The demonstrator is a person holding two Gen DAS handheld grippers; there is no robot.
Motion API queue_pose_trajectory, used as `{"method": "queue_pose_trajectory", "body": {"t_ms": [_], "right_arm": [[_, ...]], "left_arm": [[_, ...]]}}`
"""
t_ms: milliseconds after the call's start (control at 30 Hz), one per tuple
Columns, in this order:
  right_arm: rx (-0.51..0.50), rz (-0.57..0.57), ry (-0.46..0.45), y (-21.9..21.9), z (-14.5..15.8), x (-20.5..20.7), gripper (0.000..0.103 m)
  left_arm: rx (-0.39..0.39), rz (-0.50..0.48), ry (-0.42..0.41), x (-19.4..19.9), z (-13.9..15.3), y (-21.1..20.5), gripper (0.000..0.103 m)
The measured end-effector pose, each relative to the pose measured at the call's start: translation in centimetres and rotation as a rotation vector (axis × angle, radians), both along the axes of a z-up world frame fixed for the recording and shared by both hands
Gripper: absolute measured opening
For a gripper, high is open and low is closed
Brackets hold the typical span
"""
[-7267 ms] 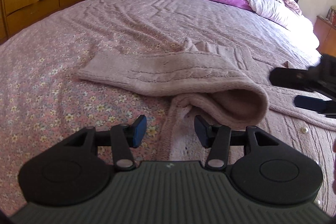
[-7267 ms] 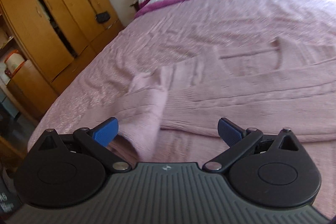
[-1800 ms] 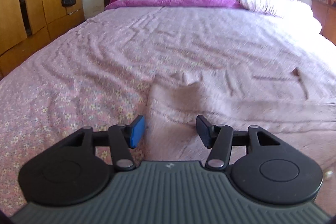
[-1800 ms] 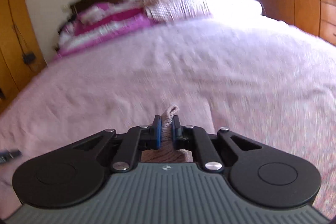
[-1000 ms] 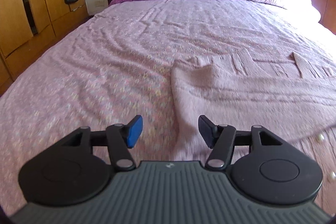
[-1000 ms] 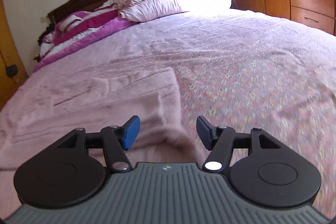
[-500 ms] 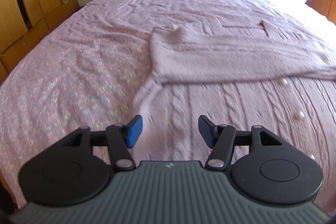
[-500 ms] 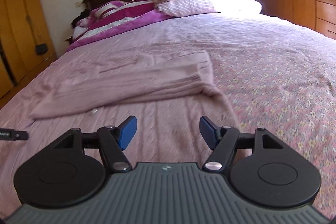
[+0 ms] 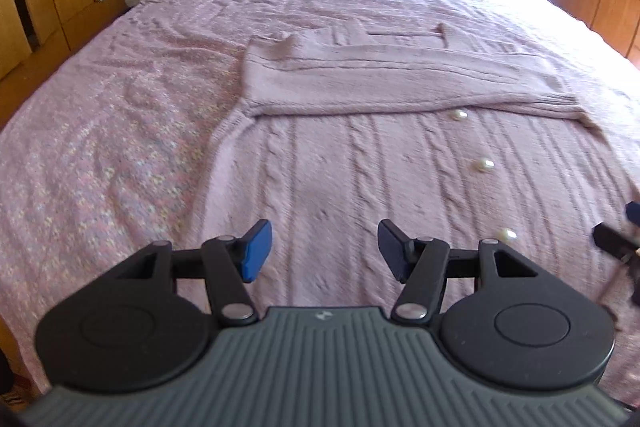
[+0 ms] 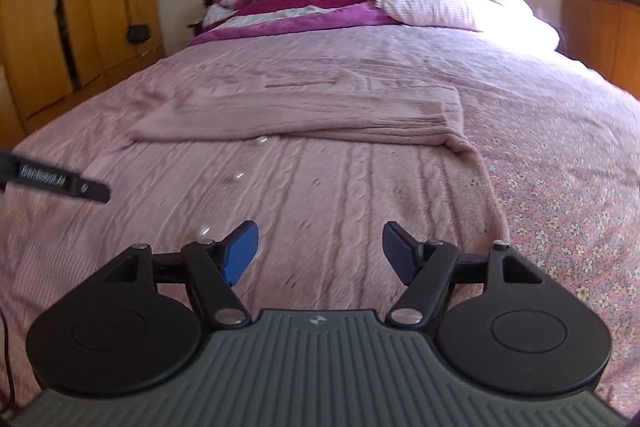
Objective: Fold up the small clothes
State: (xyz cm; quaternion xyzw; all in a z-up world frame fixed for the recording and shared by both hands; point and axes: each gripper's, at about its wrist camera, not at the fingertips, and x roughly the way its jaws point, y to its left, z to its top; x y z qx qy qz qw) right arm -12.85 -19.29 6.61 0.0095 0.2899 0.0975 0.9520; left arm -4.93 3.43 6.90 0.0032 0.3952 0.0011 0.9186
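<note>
Cardigan [image 9: 392, 163] near hem hidden behind left gripper [image 9: 325, 250], fingers apart

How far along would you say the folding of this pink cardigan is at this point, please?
Done: both sleeves of the pink cable-knit cardigan lie folded across its upper part, on the floral bedspread. In hand: nothing; the left gripper and right gripper are open above the lower body, near the pearl buttons. Left: probably folding the body up into a compact bundle.
</note>
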Motion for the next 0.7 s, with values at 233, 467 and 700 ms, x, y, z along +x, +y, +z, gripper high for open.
{"method": "queue_pose_trajectory", "body": {"t_ms": [233,467,700], "right_arm": [[-0.115,0.145,0.031,1.8,-0.8,-2.0,0.087],[-0.253,0.278,0.095,3.8,-2.4,-2.4,0.092],[-0.333,0.373,0.151,5.5,-3.6,-2.5,0.096]], "left_arm": [[-0.002,-0.03,0.029,-1.1,-0.7,-1.2,0.061],[-0.005,-0.021,0.065,-1.4,-1.8,-1.1,0.061],[0.002,-0.024,0.064,-1.7,-2.0,-0.9,0.061]]}}
